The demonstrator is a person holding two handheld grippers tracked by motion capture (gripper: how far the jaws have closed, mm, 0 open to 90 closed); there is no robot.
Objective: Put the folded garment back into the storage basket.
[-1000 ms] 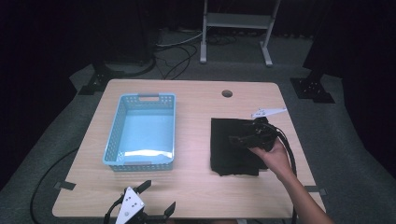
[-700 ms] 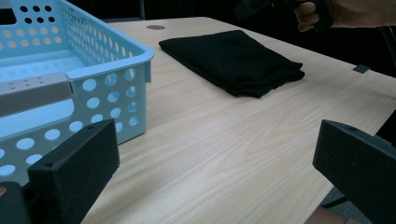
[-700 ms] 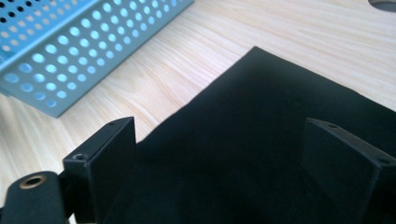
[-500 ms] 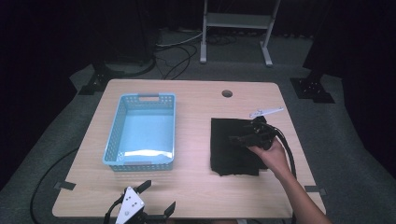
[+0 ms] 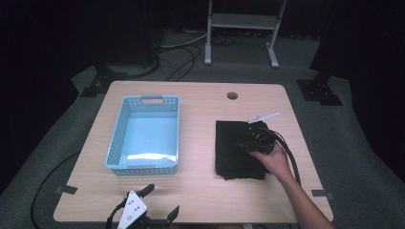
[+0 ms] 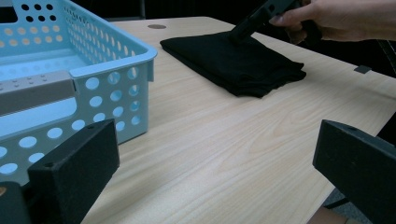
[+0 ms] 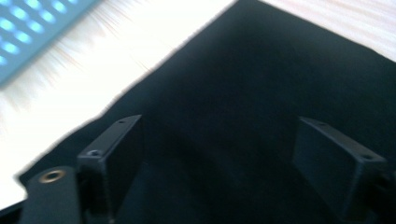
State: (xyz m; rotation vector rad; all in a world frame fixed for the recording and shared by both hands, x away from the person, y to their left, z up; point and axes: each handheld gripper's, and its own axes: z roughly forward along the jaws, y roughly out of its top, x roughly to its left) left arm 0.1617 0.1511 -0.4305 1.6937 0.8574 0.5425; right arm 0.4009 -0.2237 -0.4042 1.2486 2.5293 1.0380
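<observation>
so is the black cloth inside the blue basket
No, the folded black cloth lies on the table, to the right of the blue basket.

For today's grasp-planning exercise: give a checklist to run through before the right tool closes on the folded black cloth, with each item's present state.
1. Right tool over the black cloth: ok.
2. Its jaws apart, though they have just been closing: ok.
3. Cloth pinched between the pads: not ok yet.
4. Pads touching the cloth: cannot tell.
5. Blue basket free to receive: ok.
6. Left tool open, away from the cloth: ok.

Right hand-held gripper (image 5: 244, 144) over black cloth (image 5: 237, 150), blue basket (image 5: 145, 135)
</observation>
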